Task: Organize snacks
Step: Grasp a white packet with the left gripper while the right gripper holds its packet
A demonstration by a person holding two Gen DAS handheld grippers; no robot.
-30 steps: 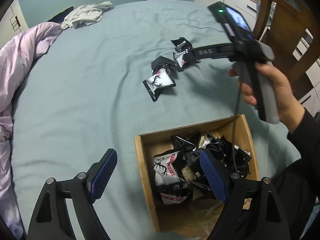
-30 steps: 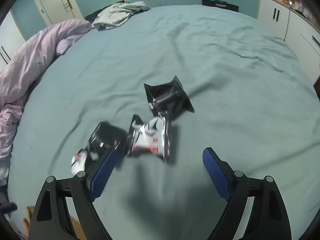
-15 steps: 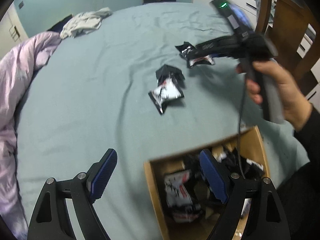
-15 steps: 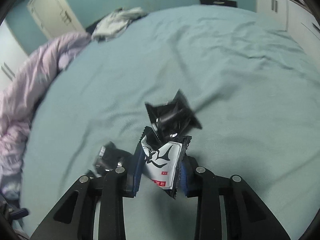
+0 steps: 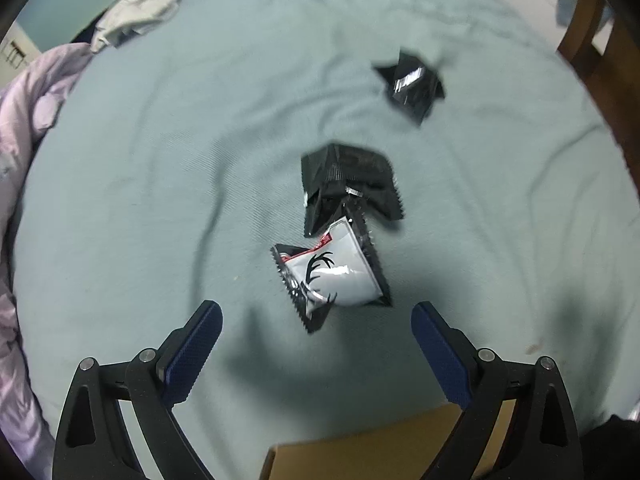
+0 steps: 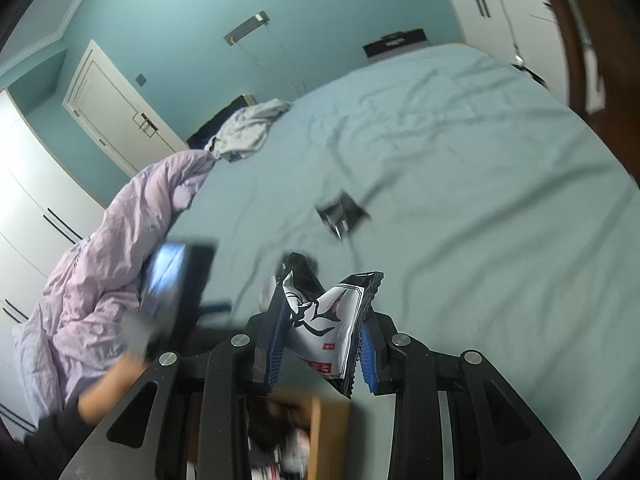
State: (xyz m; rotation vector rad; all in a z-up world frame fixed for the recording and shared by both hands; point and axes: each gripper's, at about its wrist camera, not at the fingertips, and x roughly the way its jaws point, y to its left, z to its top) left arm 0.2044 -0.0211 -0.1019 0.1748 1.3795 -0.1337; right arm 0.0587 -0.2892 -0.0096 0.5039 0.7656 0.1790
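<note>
My left gripper [image 5: 316, 320] points down at the bed, its jaws opening, nothing gripped. Just beyond its blue fingertips [image 5: 196, 340] lies a white snack packet with a black antler print [image 5: 336, 276]. A black packet [image 5: 352, 188] overlaps that packet's far end, and another black packet [image 5: 414, 84] lies farther off. My right gripper [image 6: 324, 320] is shut on a white-and-black snack packet [image 6: 332, 336], held in the air above the cardboard box [image 6: 328, 424], which holds several packets. The left hand-held gripper [image 6: 180, 280] shows blurred at the left.
The box's rim [image 5: 360, 452] sits at the bottom edge of the left wrist view. A lilac duvet [image 5: 24, 140] is bunched along the left of the blue-green bed. A grey garment [image 5: 148, 12] lies at the far side. A wooden chair [image 5: 592, 40] stands at the right.
My right gripper shut on a white-and-black packet and lifted it off the bed to over the box. My left gripper moved from above the box out over the loose packets, lower.
</note>
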